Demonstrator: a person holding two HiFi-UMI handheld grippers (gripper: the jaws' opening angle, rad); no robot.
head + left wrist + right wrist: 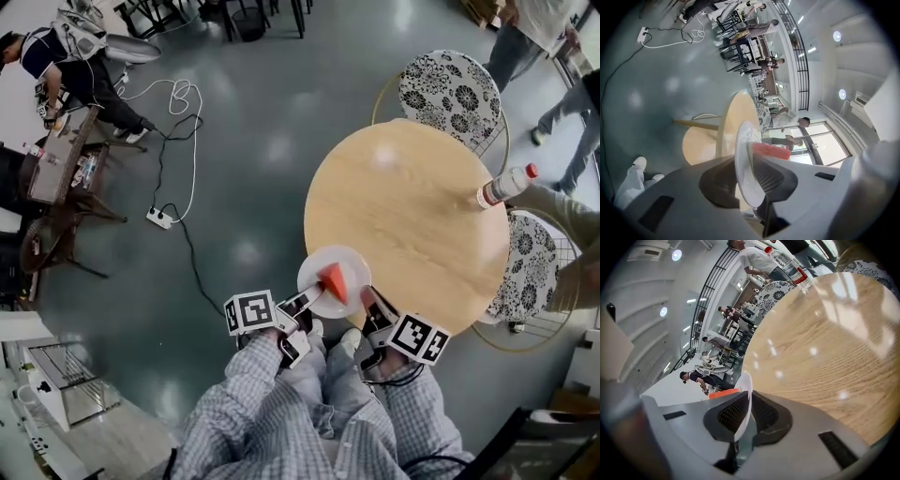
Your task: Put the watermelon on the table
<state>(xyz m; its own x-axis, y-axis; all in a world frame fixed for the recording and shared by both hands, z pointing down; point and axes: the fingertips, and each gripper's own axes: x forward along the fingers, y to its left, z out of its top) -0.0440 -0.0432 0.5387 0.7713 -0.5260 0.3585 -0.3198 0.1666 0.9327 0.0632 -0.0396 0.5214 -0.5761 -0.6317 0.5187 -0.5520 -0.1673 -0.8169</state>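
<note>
Left gripper (305,300) pinches the lower-left rim of the white plate (349,261) and right gripper (367,298) the lower-right rim, each with its jaws narrowed onto the thin edge. The watermelon wedge (334,279) sits on the plate between them, equally near both, over the round wooden table's (412,202) bottom edge in the frame; the open tabletop lies toward the upper right

You see one table (412,206), one plate (352,262), one watermelon slice (333,279), one bottle (504,186) and two patterned chairs (450,89) (525,267).

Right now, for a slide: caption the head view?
The left gripper and right gripper hold a plate of watermelon at the table's edge.
</note>
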